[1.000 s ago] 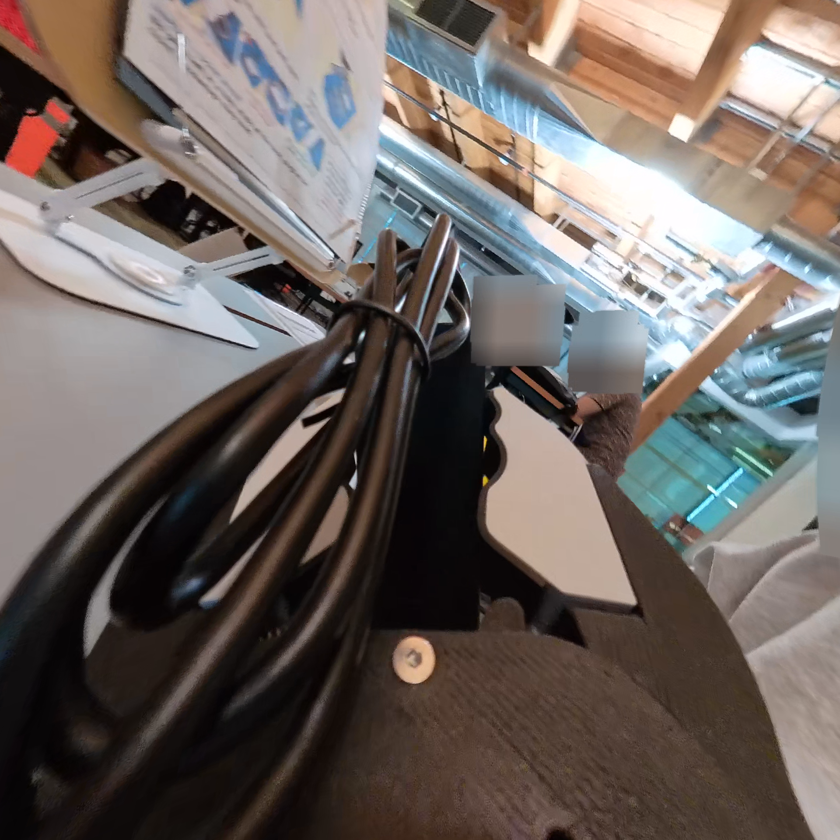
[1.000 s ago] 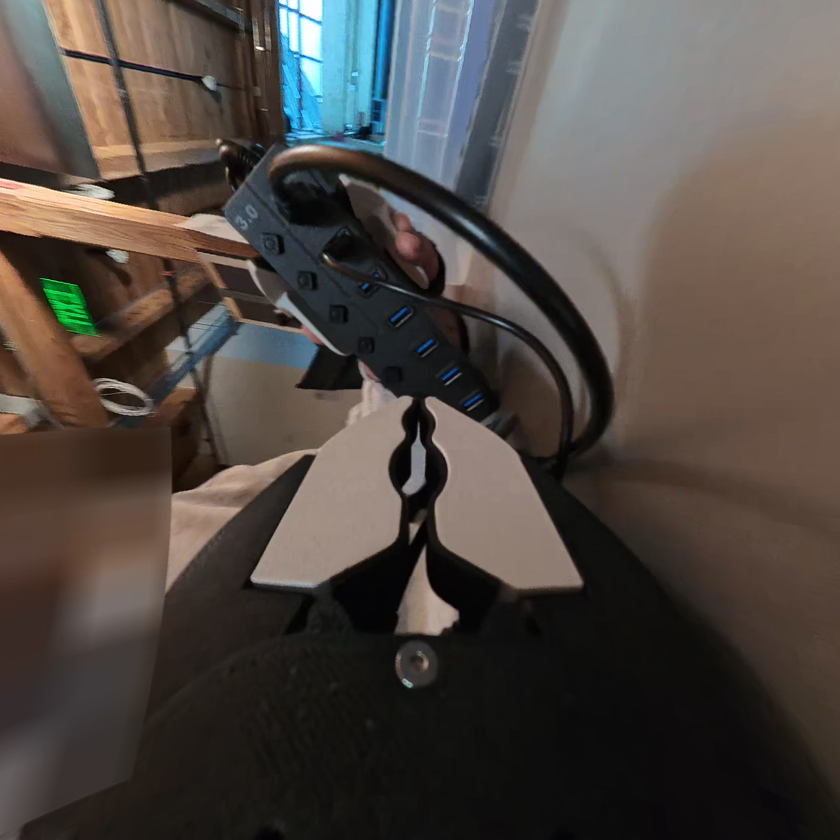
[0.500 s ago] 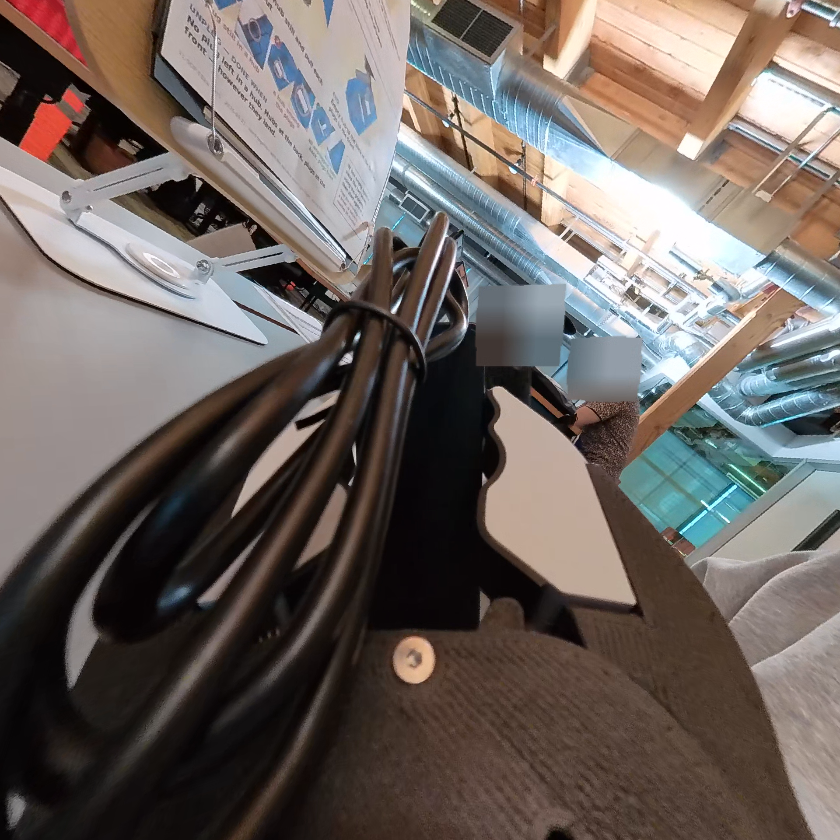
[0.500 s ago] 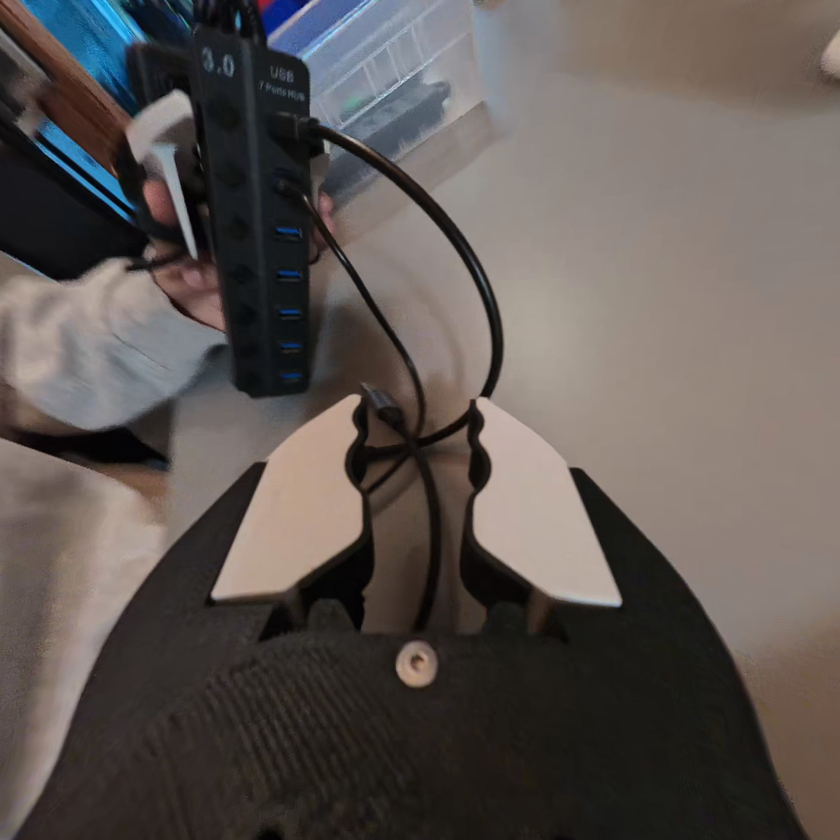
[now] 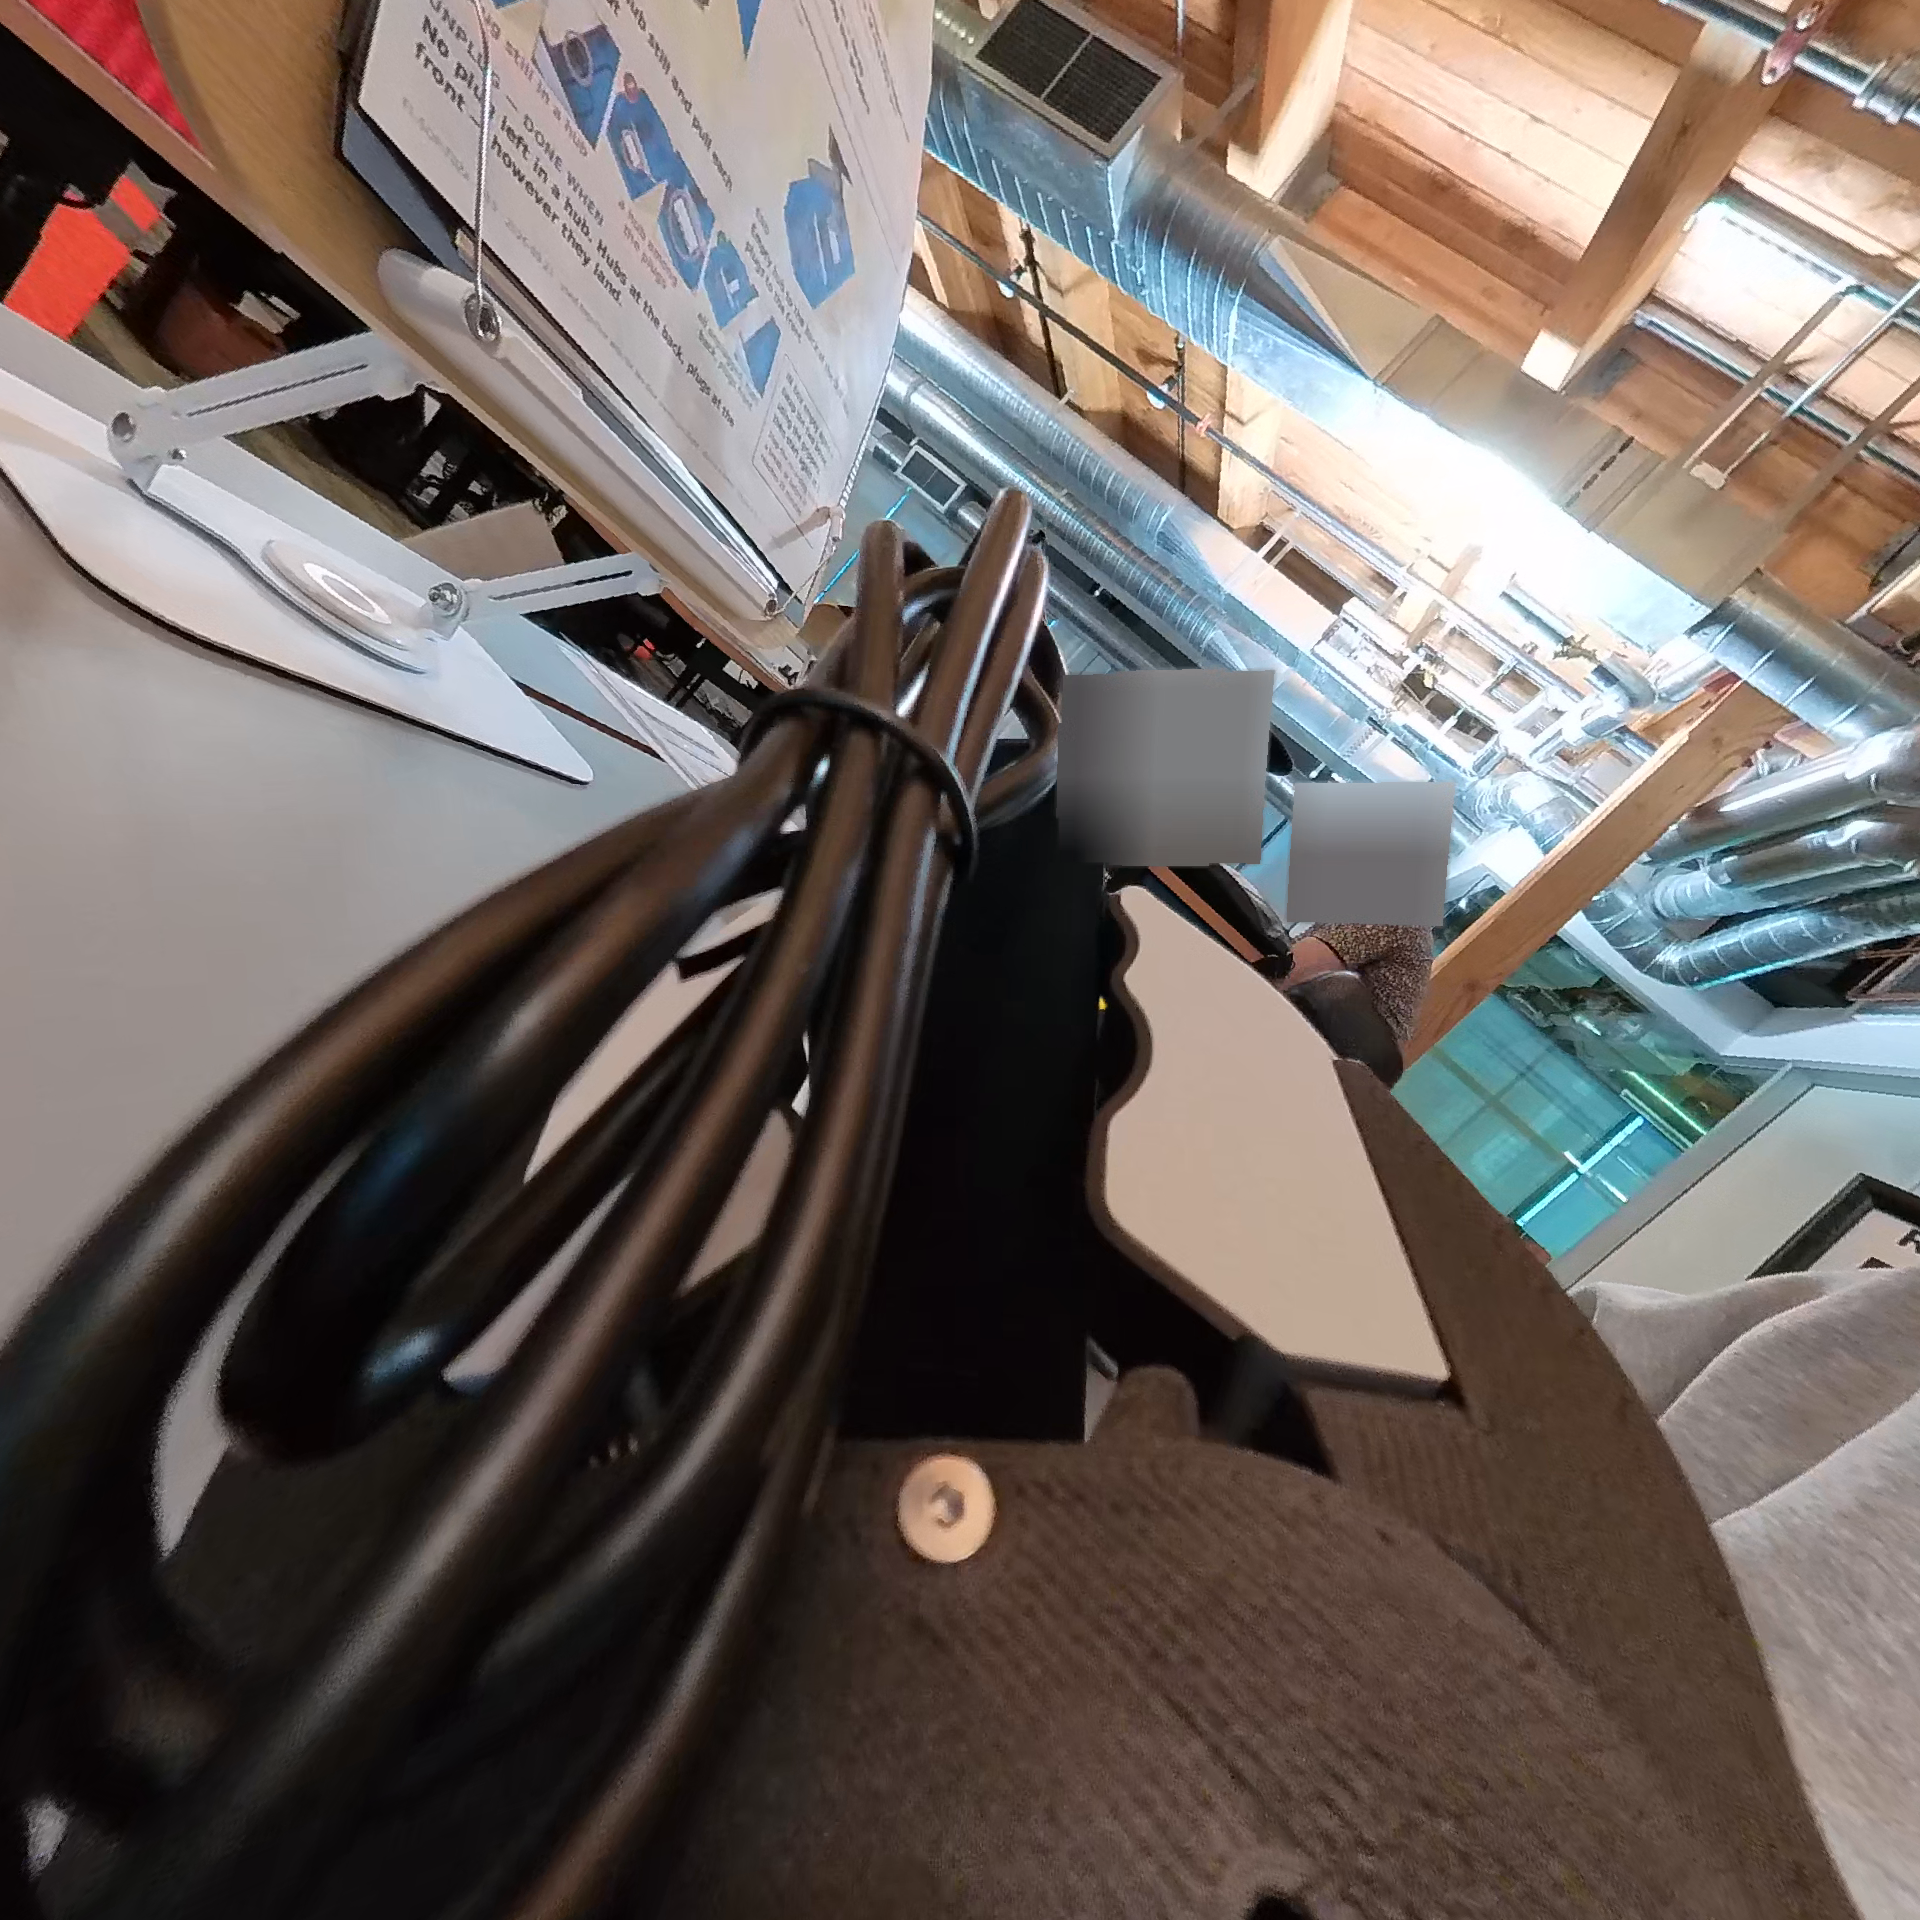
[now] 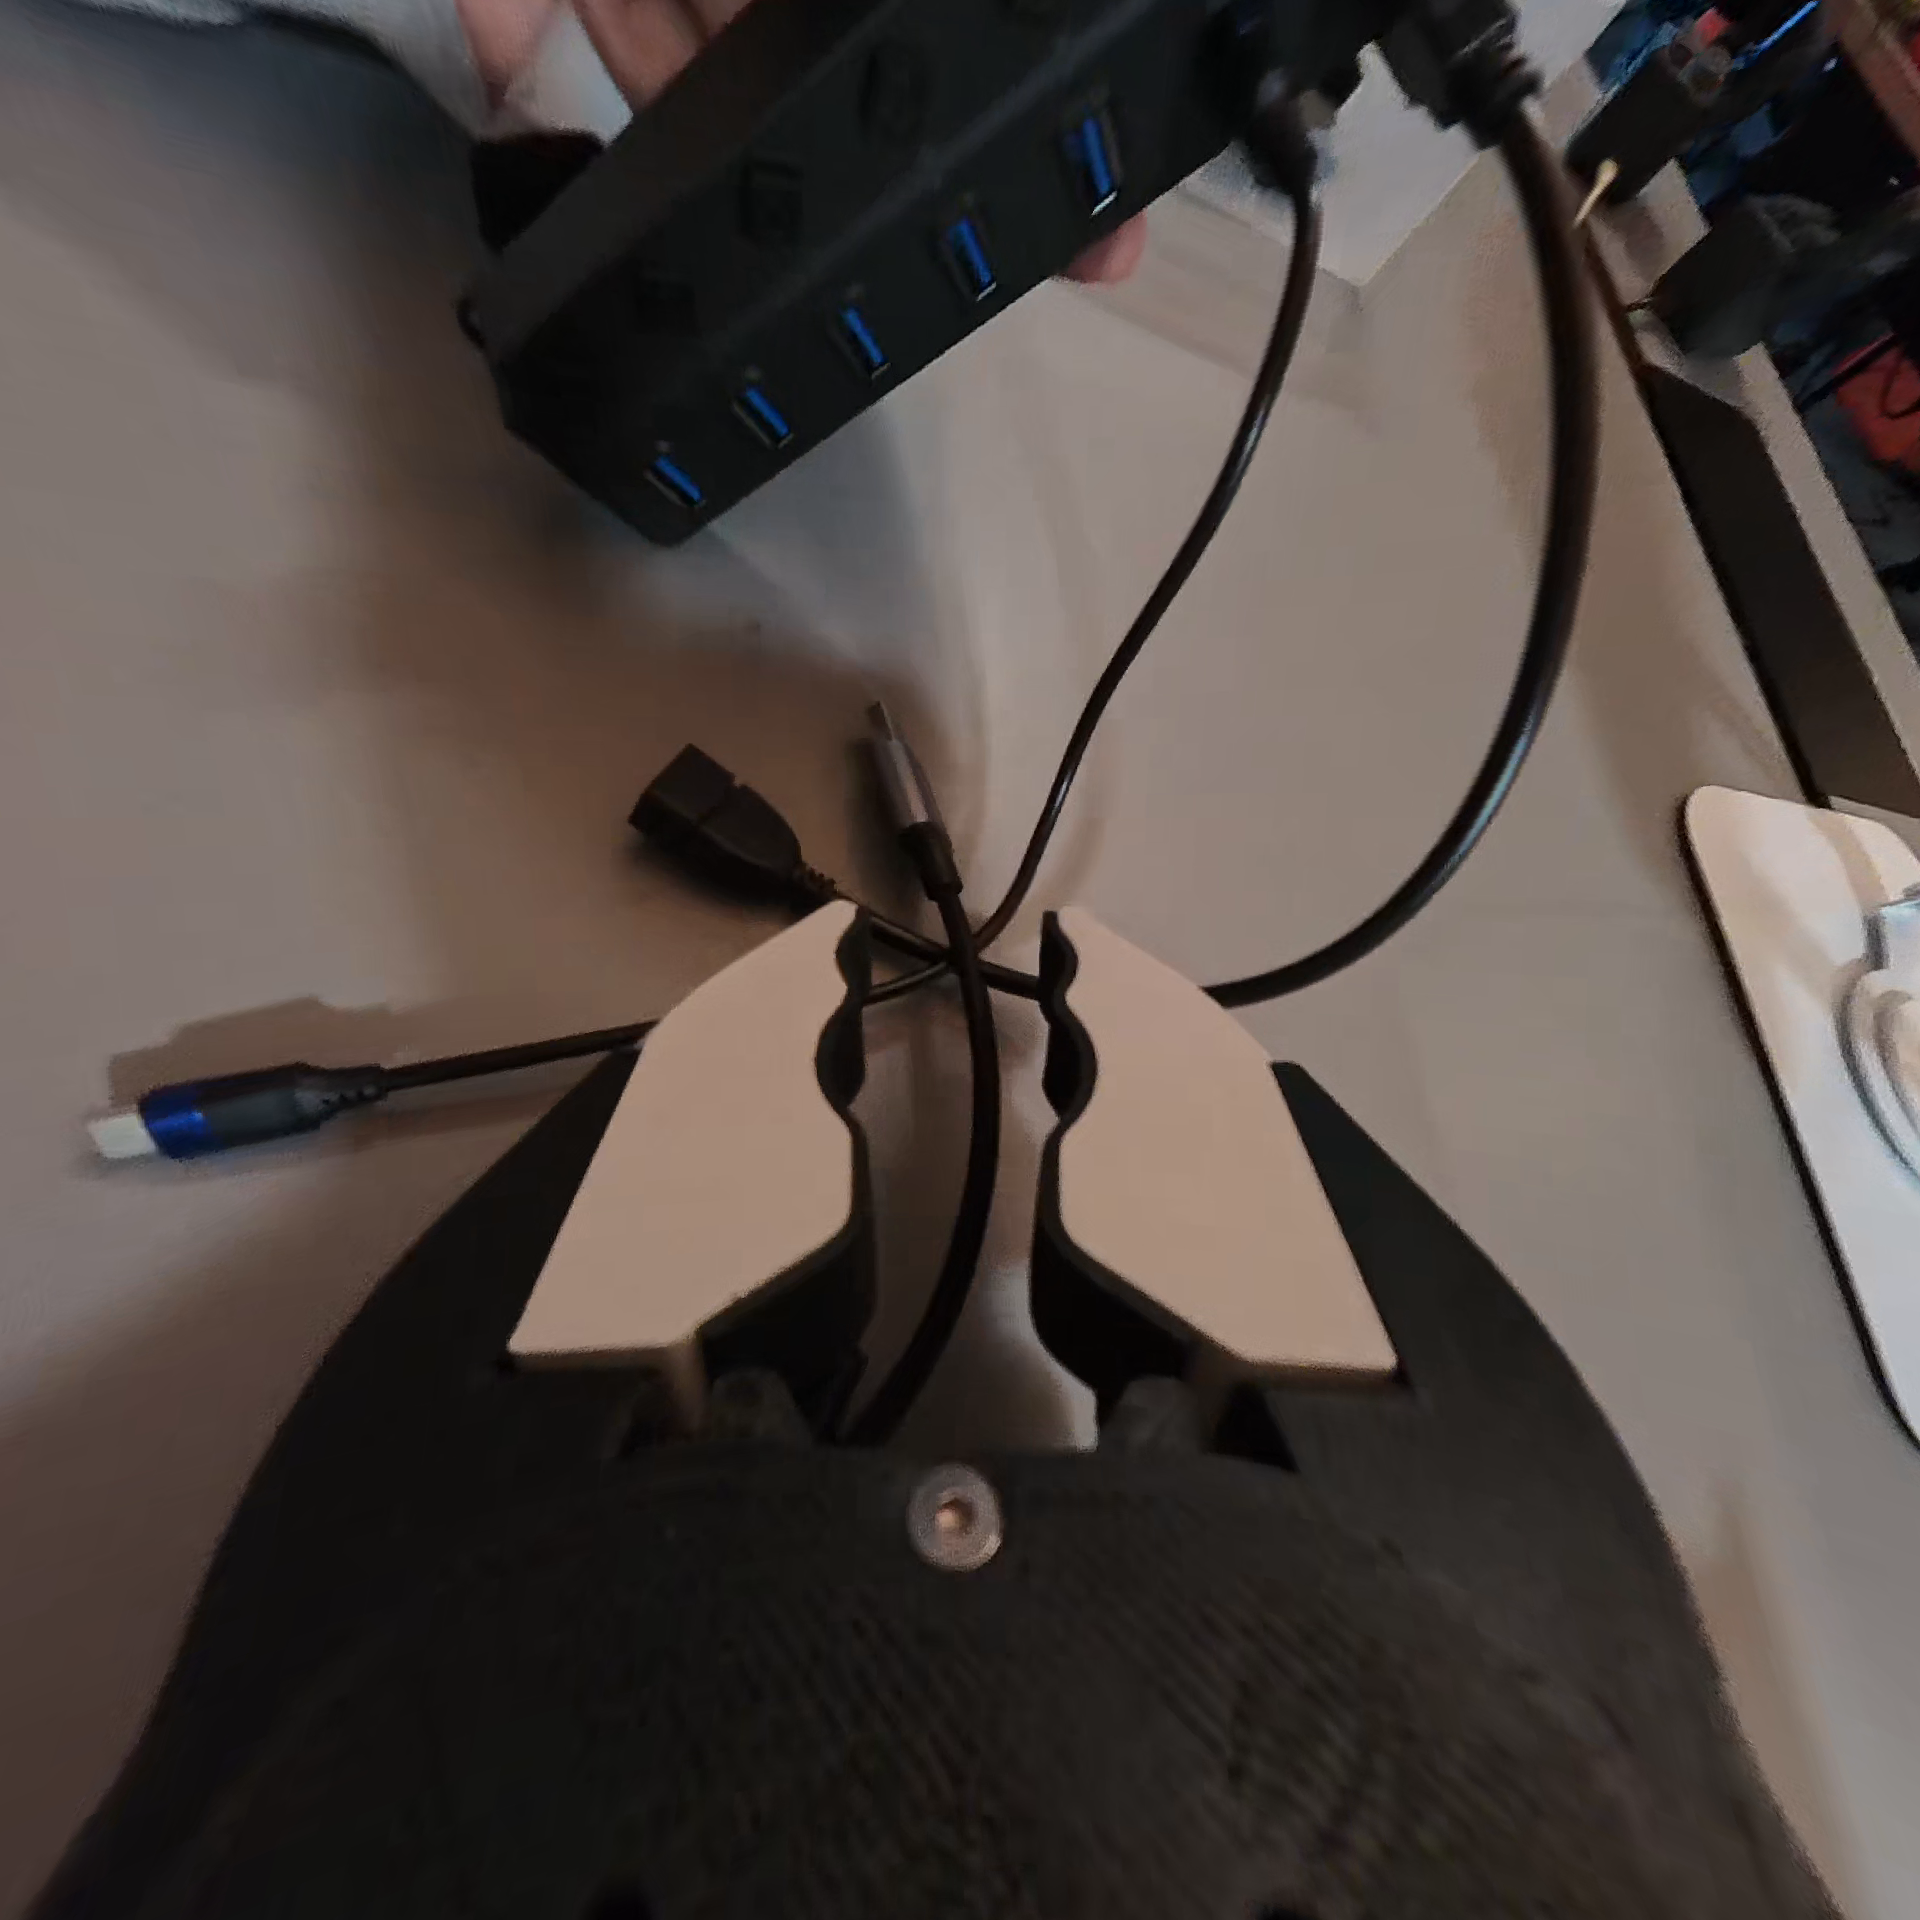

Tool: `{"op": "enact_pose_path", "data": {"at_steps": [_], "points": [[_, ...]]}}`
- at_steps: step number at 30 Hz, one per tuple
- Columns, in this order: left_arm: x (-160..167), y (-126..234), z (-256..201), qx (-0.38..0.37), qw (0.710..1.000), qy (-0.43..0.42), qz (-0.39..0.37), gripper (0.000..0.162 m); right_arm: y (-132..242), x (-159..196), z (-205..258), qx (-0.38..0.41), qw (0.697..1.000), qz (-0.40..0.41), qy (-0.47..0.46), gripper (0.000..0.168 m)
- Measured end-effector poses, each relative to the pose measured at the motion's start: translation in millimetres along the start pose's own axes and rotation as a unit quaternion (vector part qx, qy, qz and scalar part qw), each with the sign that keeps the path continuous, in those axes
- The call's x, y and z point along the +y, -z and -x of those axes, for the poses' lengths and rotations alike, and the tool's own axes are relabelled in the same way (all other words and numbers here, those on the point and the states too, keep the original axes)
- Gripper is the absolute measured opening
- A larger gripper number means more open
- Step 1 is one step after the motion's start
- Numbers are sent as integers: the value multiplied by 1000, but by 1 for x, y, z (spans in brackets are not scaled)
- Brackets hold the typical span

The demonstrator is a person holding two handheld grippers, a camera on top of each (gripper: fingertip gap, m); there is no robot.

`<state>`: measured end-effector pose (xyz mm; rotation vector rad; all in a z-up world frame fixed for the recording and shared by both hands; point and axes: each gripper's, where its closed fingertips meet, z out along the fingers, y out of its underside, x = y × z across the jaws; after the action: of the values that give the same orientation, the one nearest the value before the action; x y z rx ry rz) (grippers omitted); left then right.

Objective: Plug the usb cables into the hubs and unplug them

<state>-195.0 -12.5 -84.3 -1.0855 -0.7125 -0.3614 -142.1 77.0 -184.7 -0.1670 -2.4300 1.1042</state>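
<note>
My left gripper point(image 5: 997, 914) points up toward the ceiling and is shut on the black USB hub point(image 5: 987, 1091), seen edge-on between its fingers. A tied bundle of black cable point(image 5: 862, 790) hangs over its left finger. In the right wrist view the hub point(image 6: 831, 260) is held above the table, with several empty blue ports and two cables plugged in at its far end. My right gripper point(image 6: 951, 935) is open low over the table, with a thin black cable point(image 6: 977, 1143) running between its jaws. A grey metal plug point(image 6: 899, 774), a black socket end point(image 6: 717, 805) and a blue-banded plug point(image 6: 197, 1122) lie loose.
A white stand base point(image 6: 1787, 1039) lies at the right of the beige table point(image 6: 312, 727), near the table's dark edge point(image 6: 1745, 582). In the left wrist view the same stand point(image 5: 260, 582) holds a printed sheet point(image 5: 675, 208). A hand point(image 6: 540, 42) is behind the hub. Left tips to right tips: about 15 centimeters. About 4 centimeters separates my right fingertips from the grey metal plug point(image 6: 899, 774).
My right gripper has swung down from facing the wall to facing the table and has opened. The loose plugs have come into view. The left gripper has kept hold of the hub.
</note>
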Motion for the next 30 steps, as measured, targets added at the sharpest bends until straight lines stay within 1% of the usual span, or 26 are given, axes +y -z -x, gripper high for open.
{"op": "enact_pose_path", "data": {"at_steps": [3, 8, 12, 17, 19, 21, 23, 25, 27, 30], "points": [[0, 0, -2, 3, 1000, 0, 0, 58, -4, 8, -3, -1, 1000, 18, -2, 30], [1, -1, -3, 6, 1000, -1, 1, 57, -1, 15, -4, -10, 999, 29, -18, 6], [0, 0, -2, 7, 1000, 6, -1, 57, 4, 9, -5, -8, 1000, 19, -24, 5], [0, 0, -3, 12, 1000, 6, -1, 56, 20, -15, -9, -8, 997, -34, -69, 5], [1, 0, -5, 17, 1000, 2, 1, 56, 29, -29, -11, -17, 992, -72, -101, 4], [2, -1, -9, 27, 1000, -3, 3, 55, 37, -43, -11, -45, 981, -111, -153, 4], [3, -1, -14, 40, 999, -10, 7, 54, 44, -56, -6, -103, 957, -142, -229, 4], [5, -2, -22, 62, 998, -22, 11, 54, 46, -66, -1, -174, 917, -159, -322, 4], [9, -2, -32, 84, 995, -47, 21, 53, 46, -74, 7, -257, 859, -155, -415, 4], [17, -3, -44, 110, 990, -82, 40, 54, 42, -78, 25, -367, 759, -125, -522, 4]]}}
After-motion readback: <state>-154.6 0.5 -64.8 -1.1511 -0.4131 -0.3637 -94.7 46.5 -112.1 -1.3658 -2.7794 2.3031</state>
